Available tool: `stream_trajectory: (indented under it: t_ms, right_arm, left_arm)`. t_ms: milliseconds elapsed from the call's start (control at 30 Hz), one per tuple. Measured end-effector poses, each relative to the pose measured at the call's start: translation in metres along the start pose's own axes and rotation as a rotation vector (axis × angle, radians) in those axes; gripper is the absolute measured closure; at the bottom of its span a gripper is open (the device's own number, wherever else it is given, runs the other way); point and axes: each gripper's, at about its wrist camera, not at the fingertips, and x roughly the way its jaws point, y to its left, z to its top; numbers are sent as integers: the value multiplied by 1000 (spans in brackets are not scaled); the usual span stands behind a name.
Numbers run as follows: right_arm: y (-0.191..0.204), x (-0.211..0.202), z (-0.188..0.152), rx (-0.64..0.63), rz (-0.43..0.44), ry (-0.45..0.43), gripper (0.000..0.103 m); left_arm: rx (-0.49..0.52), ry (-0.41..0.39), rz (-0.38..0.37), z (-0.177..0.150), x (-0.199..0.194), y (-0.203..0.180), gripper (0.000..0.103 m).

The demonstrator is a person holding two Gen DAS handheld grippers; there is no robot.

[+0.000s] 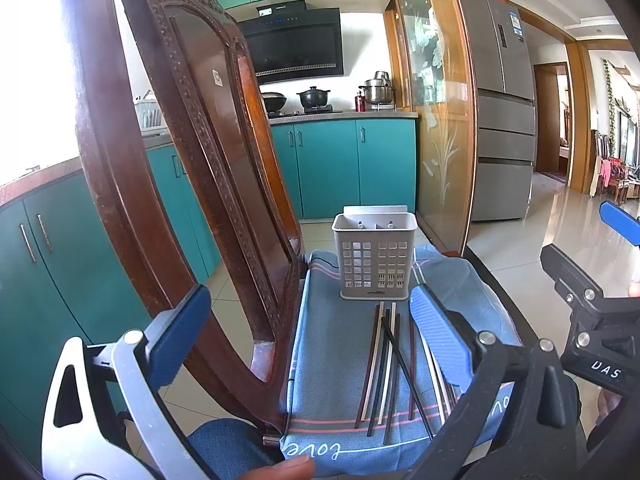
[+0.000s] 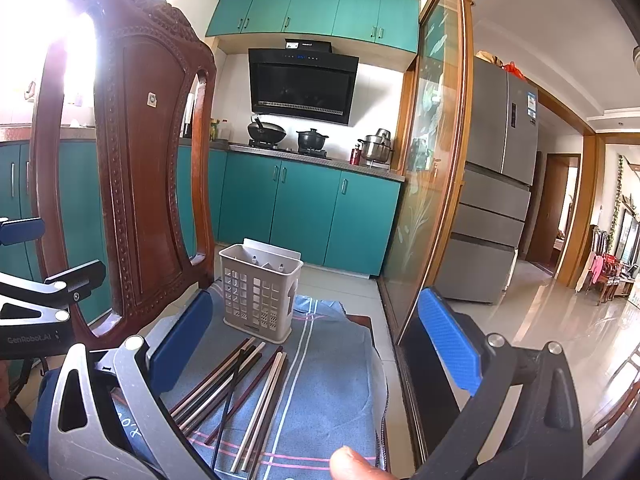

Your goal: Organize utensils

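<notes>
Several chopsticks [image 1: 390,364] in dark, reddish and white colours lie loose on a blue cloth [image 1: 332,344] that covers a chair seat. Behind them stands an empty grey slotted utensil holder [image 1: 375,256]. My left gripper [image 1: 312,336] hovers open above the near end of the chopsticks, holding nothing. In the right wrist view the same chopsticks [image 2: 240,384] fan out in front of the holder [image 2: 260,290]. My right gripper [image 2: 316,344] is open over them and empty. Its black body [image 1: 588,320] shows at the right of the left wrist view.
A carved wooden chair back [image 1: 192,160] rises close on the left. A glass sliding door [image 2: 432,168] stands just right of the seat. Teal cabinets [image 2: 304,208], a stove with pots and a fridge [image 2: 496,184] lie beyond. A thumb [image 2: 356,464] shows at the bottom edge.
</notes>
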Motion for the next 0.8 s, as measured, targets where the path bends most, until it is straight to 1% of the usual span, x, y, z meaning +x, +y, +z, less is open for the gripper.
stream_trajectory:
  t_ms: [800]
  right_arm:
    - [-2, -2, -2, -2, -1, -1, 3]
  left_arm:
    - [0, 1, 1, 0, 1, 0, 4]
